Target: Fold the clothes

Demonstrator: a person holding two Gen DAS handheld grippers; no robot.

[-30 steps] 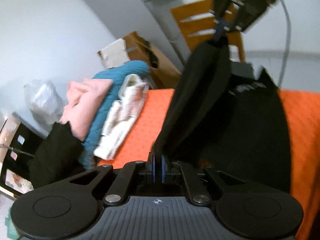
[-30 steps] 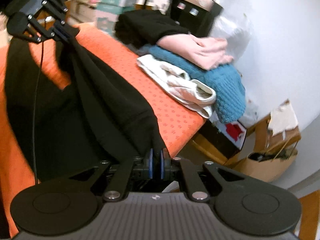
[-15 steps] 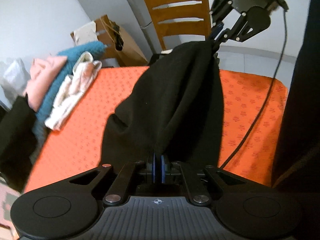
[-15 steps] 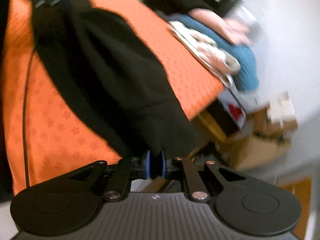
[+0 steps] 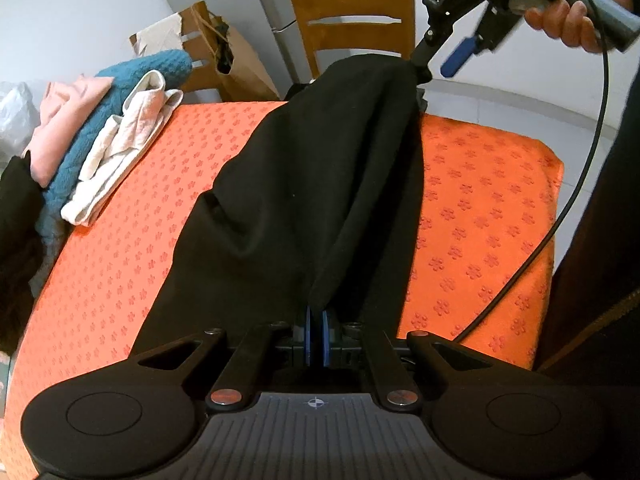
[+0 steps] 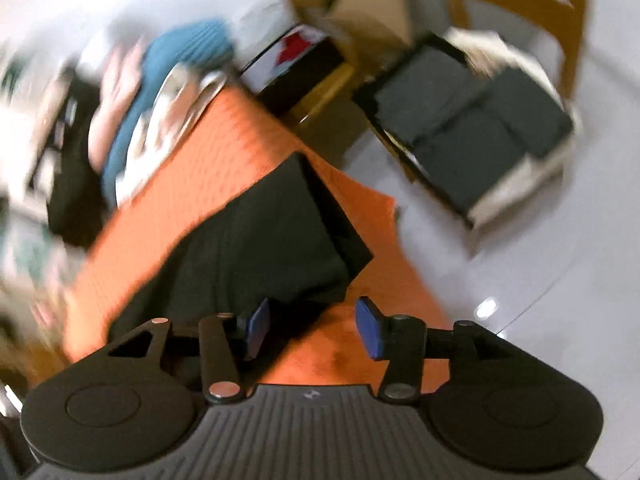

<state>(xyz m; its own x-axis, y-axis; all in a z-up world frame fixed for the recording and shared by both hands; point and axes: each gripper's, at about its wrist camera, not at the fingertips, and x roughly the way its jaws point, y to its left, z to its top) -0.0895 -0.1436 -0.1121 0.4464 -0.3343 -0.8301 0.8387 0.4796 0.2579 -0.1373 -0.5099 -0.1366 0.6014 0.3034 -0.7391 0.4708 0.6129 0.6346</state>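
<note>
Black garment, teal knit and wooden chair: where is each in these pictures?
Black garment (image 5: 320,184): left wrist view, on its draped middle.
Teal knit (image 5: 160,66): left wrist view, on its upper folded end.
Wooden chair (image 5: 352,4): left wrist view, on a backrest slat.

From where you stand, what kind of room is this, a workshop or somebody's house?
Most likely a room in a home. A wooden chair and a torn paper bag stand behind a table with an orange cloth, and folded clothes are piled at its edge.
</note>
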